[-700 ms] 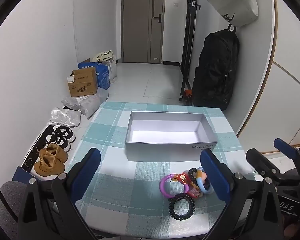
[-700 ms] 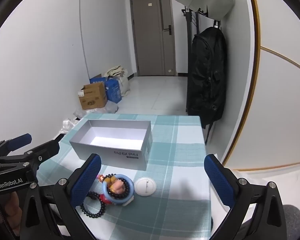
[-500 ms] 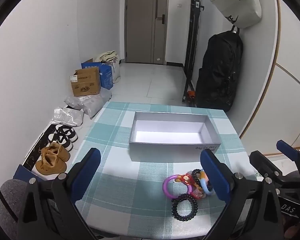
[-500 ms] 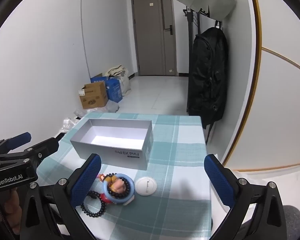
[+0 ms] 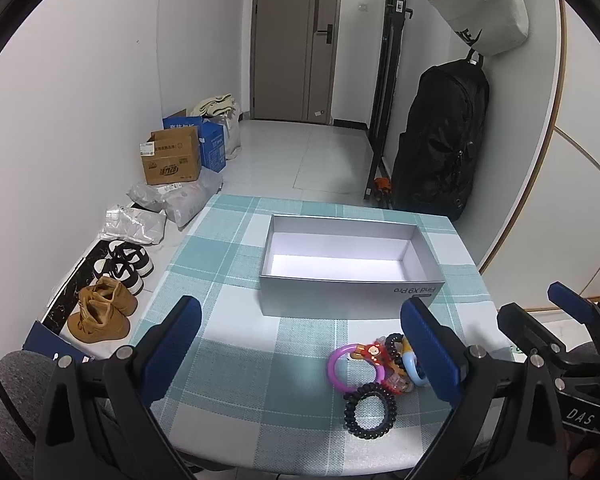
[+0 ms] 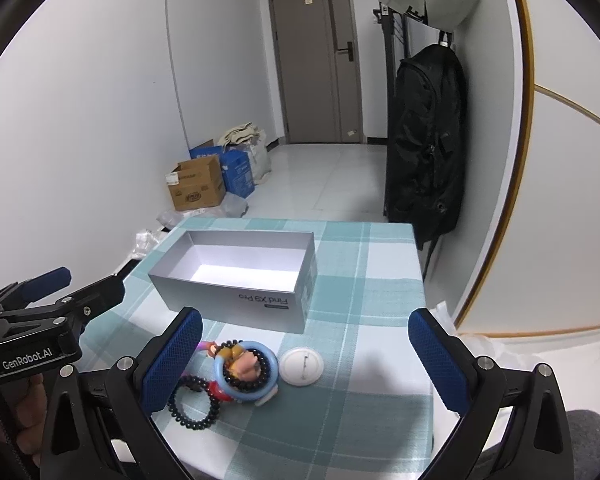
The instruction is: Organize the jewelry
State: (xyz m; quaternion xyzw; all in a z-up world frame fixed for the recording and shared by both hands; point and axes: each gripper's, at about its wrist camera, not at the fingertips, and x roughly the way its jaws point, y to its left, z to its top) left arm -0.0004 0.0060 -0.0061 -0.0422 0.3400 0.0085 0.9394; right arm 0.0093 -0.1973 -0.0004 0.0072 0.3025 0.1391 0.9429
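On the bench: a checked cloth (image 5: 236,360) covered it, and I saw every task thing resting on that.
Box: the open grey box (image 5: 352,292) stood toward the far side, its inside bare from where I looked.
Jewelry: a small heap lay just in front of the box, near my edge of the bench.
Purple ring (image 5: 354,368): flat on the cloth, touching the red figure charm (image 5: 374,354).
Blue ring (image 6: 246,372): lay over a dark bead bracelet (image 6: 260,374) and the charm.
Coil band (image 5: 370,410): black, nearest me, touching the heap.
White disc (image 6: 302,368): just right of the heap, apart from the box.
Left claw (image 5: 300,352): I had it spread wide above the cloth, nothing between its pads; its right pad hid part of the heap.
Right claw (image 6: 306,364): also spread wide, gripping nothing, with heap and disc seen between its fingers.
Floor: shoes (image 5: 116,280), cartons (image 5: 172,156) and bags along the left wall.
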